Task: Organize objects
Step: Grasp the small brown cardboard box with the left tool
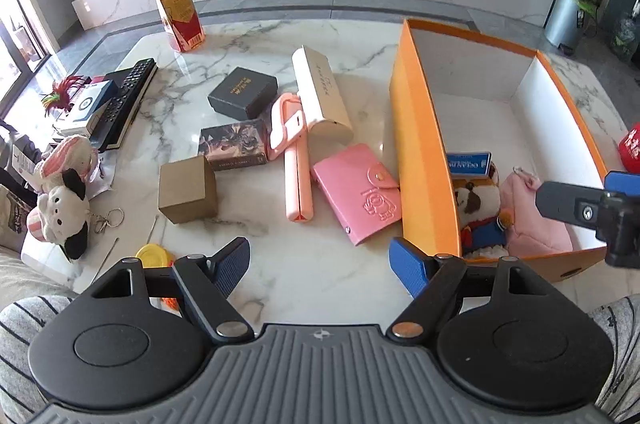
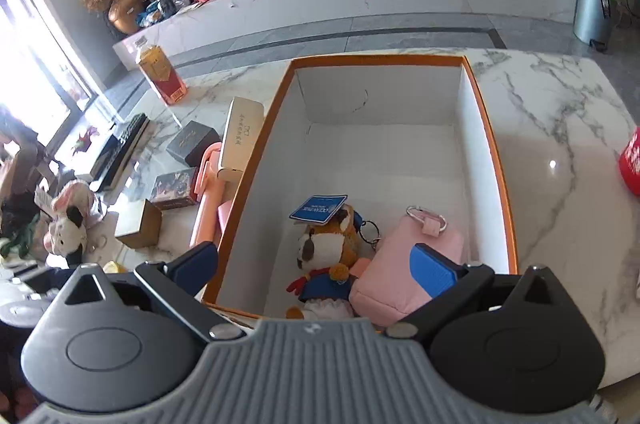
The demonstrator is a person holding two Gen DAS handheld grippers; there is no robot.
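Note:
An orange box (image 1: 420, 152) with white inside stands on the marble table; it also shows in the right wrist view (image 2: 492, 144). Inside lie a plush toy (image 2: 324, 248) with a blue tag and a pink pouch (image 2: 404, 264). My left gripper (image 1: 320, 264) is open and empty above the table, just short of a pink card wallet (image 1: 356, 192). A pink selfie stick (image 1: 294, 160), a cream case (image 1: 320, 92), a black box (image 1: 242, 92), a card deck box (image 1: 234, 144) and a brown box (image 1: 187, 190) lie beyond. My right gripper (image 2: 316, 268) is open and empty over the box's near end.
A tea bottle (image 1: 178, 10) stands at the table's far left. Remote controls (image 1: 124, 100), small boxes and plush toys (image 1: 64, 200) crowd the left edge. A yellow lid (image 1: 154, 256) lies near my left finger. A red object (image 2: 632, 164) sits at the right edge.

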